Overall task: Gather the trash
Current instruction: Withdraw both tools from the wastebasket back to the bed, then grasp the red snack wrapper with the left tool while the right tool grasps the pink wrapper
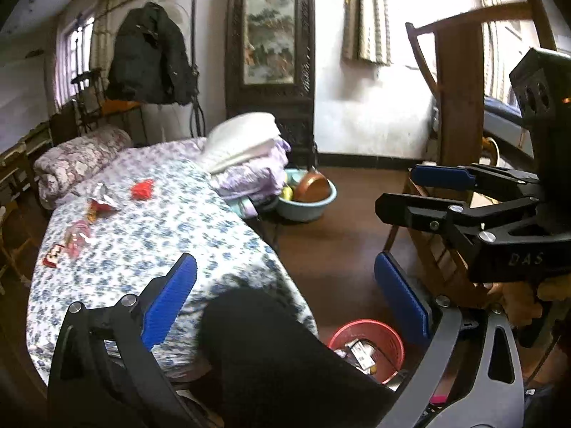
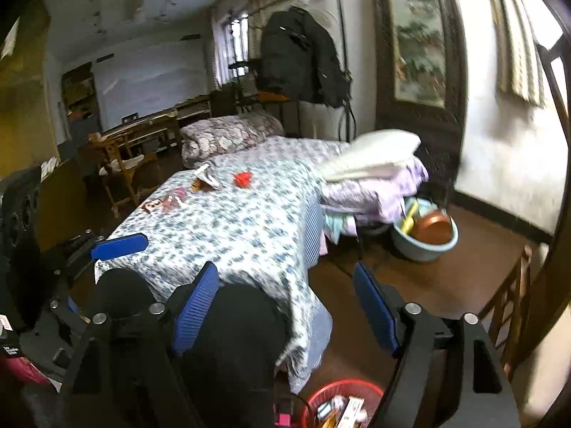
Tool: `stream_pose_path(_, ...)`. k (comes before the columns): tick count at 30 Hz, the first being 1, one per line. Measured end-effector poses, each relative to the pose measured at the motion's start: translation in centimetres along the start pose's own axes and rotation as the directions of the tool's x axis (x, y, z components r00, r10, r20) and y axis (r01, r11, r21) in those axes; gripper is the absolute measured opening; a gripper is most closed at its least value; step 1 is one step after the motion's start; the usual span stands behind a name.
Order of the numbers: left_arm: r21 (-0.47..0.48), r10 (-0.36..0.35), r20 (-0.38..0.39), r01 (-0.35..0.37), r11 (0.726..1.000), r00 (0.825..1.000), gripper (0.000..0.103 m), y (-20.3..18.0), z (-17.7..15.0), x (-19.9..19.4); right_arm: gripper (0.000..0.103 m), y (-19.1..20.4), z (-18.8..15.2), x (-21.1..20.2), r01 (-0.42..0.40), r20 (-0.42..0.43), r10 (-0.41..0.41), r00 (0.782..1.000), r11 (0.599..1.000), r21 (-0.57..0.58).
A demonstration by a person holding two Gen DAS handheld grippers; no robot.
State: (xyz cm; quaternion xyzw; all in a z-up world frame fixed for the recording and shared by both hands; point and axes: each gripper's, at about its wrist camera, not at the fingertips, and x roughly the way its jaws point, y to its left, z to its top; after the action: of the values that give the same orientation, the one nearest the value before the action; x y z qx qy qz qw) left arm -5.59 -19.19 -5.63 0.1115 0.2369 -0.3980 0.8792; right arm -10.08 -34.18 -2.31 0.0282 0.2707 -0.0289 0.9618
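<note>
Left wrist view: the left gripper (image 1: 285,296) has its blue pads spread wide with nothing between them, held above the near end of the bed (image 1: 160,235) and a dark trouser leg (image 1: 271,349). The right gripper (image 1: 396,192) shows in the same view at the right edge, jaws apart and empty, in front of a wooden chair (image 1: 456,114).

Right wrist view: the right gripper (image 2: 285,306) again shows its pads well apart, nothing gripped.

Trash remaining on the floral bedspread, all toward the far left part:
- a red crumpled wrapper (image 1: 141,189)
- a silver and red snack packet (image 1: 100,201)
- a clear pinkish wrapper (image 1: 76,237)
- a small red and white packet (image 1: 53,255) near the bed's left edge

A red mesh waste basket (image 1: 387,342) stands on the brown floor just beside the bed's near corner and already holds several packets and cartons; its contents cannot be identified further.

Folded bedding (image 1: 246,157) lies at the bed's right side. A light blue basin (image 1: 307,207) with a copper-coloured bowl inside sits on the floor next to it
</note>
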Motion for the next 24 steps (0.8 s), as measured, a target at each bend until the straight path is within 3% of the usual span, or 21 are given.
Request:
stream_pose_path(4, -0.046, 0.039, 0.002, -0.039, 0.998, 0.999, 0.096, 2.9, 0.0, -0.2, 0.082, 1.8, 1.3, 1.7, -0.02, -0.018, 0.02, 1.0, 1.0, -0.013)
stream_pose_path(7, -0.135, 0.051, -0.033, -0.055, 0.989, 0.998, 0.096, 6.8, 0.0, 1.0, 0.082, 2.6, 2.2, 4.6, -0.038, -0.051, 0.039, 0.998, 0.999, 0.018)
stream_pose_path(12, -0.297, 0.131, -0.116, -0.16, 0.941, 0.985, 0.096, 15.4, -1.1, 3.4, 0.082, 3.1, 3.2, 9.6, -0.078, -0.094, 0.089, 0.992, 0.99, 0.115)
stream_pose_path(15, -0.368, 0.208, -0.179, -0.261, 0.892, 0.962, 0.096, 21.3, -2.3, 4.5, 0.082, 3.4, 3.3, 13.0, -0.104, -0.125, 0.125, 0.984, 0.982, 0.16)
stream_pose_path(21, -0.417, 0.377, -0.299, -0.476, 0.774, 0.876, 0.096, 32.3, -4.4, 6.7, 0.082, 4.3, 3.6, 20.4, -0.128, -0.212, 0.17, 0.962, 0.972, 0.199)
stream_pose_path(24, -0.423, 0.427, -0.336, -0.539, 0.729, 0.84, 0.096, 36.2, -4.8, 7.7, 0.082, 4.8, 4.1, 23.0, -0.146, -0.222, 0.195, 0.955, 0.965, 0.218)
